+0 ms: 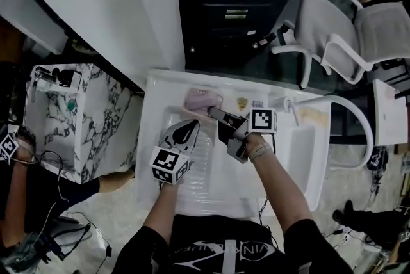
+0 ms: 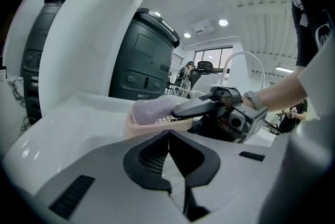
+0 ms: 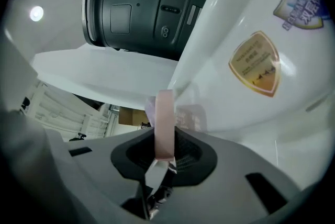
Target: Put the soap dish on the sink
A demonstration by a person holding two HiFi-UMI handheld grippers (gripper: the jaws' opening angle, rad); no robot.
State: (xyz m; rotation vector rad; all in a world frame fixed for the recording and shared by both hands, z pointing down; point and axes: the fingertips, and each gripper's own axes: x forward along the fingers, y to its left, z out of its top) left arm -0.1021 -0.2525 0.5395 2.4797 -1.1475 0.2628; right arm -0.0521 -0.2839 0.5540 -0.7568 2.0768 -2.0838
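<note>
Right gripper view shows our right gripper [image 3: 159, 165] clamped on the rim of the pink soap dish [image 3: 165, 123], at the back ledge of the sink [image 1: 152, 138]. We hold it level, lower gently, then release. Our left gripper [image 2: 170, 157] has its jaws together and is empty.

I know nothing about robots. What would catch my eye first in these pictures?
A person leans over a white sink with a two-jaw tool in each hand. The right gripper pinches the rim of a pink soap dish at the sink's back edge, with a pale purple soap lying in it. The left gripper is next to it over the basin, shut with nothing in it.
</note>
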